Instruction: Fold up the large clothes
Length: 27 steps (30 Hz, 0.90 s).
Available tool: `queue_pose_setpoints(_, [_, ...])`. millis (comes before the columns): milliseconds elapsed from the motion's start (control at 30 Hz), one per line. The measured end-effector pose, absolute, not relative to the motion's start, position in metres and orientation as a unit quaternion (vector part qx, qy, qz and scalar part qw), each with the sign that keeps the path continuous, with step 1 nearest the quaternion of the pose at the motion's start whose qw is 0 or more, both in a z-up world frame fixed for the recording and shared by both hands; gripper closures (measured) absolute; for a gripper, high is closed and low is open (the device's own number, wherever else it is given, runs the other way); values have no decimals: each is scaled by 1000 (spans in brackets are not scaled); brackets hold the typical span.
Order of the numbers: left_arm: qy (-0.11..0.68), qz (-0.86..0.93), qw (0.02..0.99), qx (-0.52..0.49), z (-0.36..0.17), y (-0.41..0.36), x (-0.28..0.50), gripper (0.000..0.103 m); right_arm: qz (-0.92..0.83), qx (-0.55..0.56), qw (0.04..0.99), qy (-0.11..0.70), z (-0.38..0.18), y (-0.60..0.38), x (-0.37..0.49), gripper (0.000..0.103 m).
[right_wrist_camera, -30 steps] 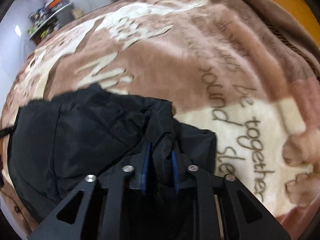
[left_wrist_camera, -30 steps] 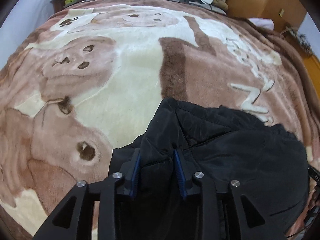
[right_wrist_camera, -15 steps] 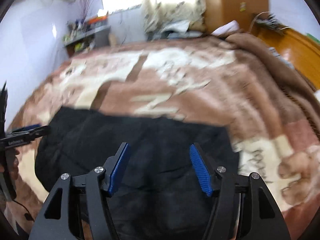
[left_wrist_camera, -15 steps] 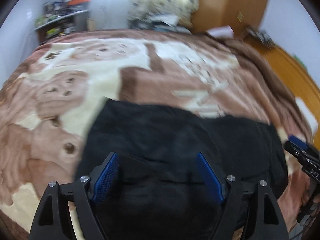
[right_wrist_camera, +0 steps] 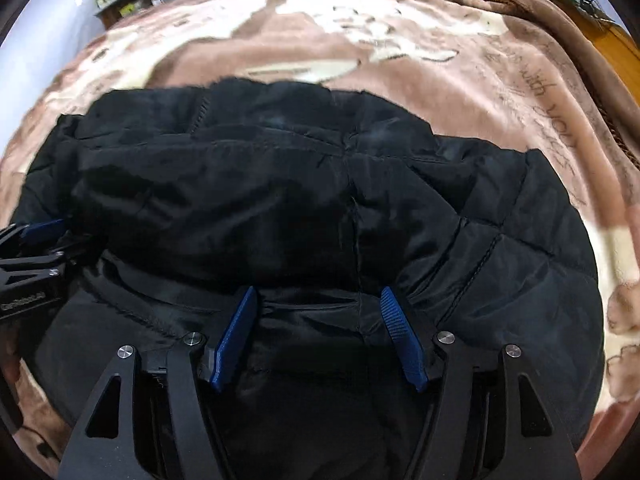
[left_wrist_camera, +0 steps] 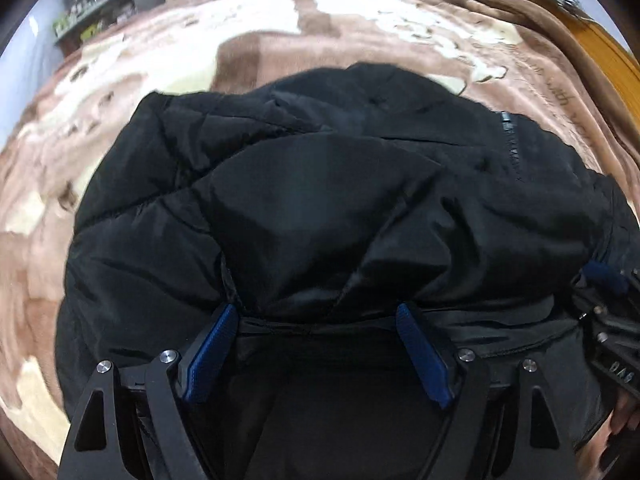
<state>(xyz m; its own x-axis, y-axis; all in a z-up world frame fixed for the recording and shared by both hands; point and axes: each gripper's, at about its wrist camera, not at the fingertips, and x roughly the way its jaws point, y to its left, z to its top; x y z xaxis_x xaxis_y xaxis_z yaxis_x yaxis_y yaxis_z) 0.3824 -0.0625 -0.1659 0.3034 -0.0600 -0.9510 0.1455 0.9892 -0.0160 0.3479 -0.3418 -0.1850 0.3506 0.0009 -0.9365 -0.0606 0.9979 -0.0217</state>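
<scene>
A black padded jacket (left_wrist_camera: 328,200) lies folded in a thick bundle on the bed; it also fills the right wrist view (right_wrist_camera: 280,200). My left gripper (left_wrist_camera: 318,312) is open, its blue pads spread wide right over the jacket's near edge, with fabric lying between them. My right gripper (right_wrist_camera: 316,294) is open too, low over the near edge on the jacket's right part. Each gripper shows at the edge of the other's view: the right one (left_wrist_camera: 608,304) and the left one (right_wrist_camera: 32,248). A zipper (left_wrist_camera: 510,140) shows on the jacket's upper right.
The jacket rests on a brown and cream plush blanket (left_wrist_camera: 280,40) covering the whole bed (right_wrist_camera: 440,80). A cluttered shelf (left_wrist_camera: 100,4) stands at the far left wall. A wooden cabinet (right_wrist_camera: 612,52) lies beyond the bed's right edge.
A second ago both grippers were shut on jacket folds. They let go, opened and drew back, and now both have come down close over the jacket's near edge, still open.
</scene>
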Motion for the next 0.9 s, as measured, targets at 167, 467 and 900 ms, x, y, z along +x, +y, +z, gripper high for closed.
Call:
queue_pose_setpoints(167, [598,-63,799,22,-174,-60,388,21,7,-36,813,581,-192,-339,354,39])
queue_pose_setpoints(467, [575,-84,813,-45,-116,-36,373,24,12,-53,841,538,-117,-356,331,39])
queue_pose_setpoints(900, [569,-40,821,-10,-164,4,363,23,-32,-5,831,555,-169,-412,302,38])
